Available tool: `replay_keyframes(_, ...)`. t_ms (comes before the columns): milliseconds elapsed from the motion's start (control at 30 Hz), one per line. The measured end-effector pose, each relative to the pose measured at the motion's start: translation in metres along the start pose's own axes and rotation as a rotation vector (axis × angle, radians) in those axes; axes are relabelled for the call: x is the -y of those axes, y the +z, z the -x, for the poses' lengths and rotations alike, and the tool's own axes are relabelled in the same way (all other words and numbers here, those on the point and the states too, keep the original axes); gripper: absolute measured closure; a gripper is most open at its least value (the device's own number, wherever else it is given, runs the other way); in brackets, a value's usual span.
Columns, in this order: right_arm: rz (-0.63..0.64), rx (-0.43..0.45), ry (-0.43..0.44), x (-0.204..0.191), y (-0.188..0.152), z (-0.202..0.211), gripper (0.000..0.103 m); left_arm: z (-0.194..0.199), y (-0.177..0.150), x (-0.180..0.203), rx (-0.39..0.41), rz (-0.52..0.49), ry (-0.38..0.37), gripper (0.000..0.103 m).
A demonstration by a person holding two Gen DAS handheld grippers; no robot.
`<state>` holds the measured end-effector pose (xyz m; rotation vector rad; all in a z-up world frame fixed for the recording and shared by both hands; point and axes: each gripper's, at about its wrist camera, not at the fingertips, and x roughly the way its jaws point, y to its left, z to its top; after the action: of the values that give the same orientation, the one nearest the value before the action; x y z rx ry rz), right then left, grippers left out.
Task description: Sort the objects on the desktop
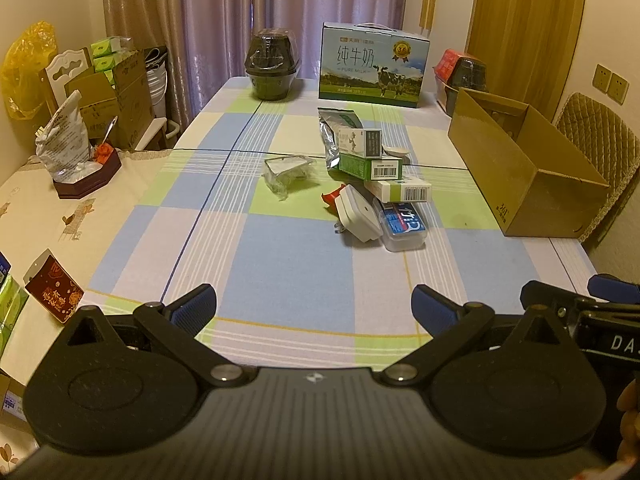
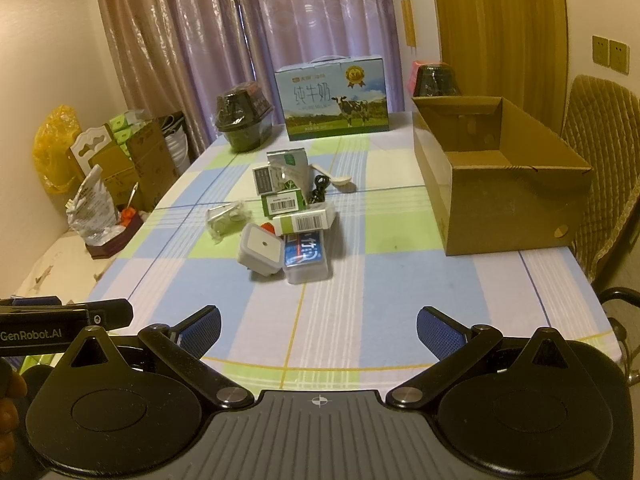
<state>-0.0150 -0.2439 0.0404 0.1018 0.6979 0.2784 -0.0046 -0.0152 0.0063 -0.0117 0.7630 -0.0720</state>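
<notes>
A table under a checked blue, green and white cloth [image 1: 288, 248] filled the room, with curtains behind it. The left gripper [image 1: 314, 306] and the right gripper [image 2: 319, 330] both hung over the near edge, jaws spread wide and holding nothing. Well ahead of both lay a pile of small things: a white plug adapter [image 2: 262, 247], a clear case with a blue label [image 2: 306, 260] touching it, and a white and green box [image 1: 402, 191] whose long axis ran across the view. Ahead to the right stood an open cardboard box [image 2: 500, 200], its long axis pointing away. Only the right view showed a black cable [image 2: 320, 190] and a pale spoon [image 2: 338, 178] behind the pile.
</notes>
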Motion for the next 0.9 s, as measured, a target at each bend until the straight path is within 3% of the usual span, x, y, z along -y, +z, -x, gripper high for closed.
replay_keyframes(900, -0.017, 0.007, 0.000, 0.0069, -0.0001, -0.0013, 0.002, -0.0039, 0.0093, 0.0013, 0.020, -0.037, 0.017, 0.001)
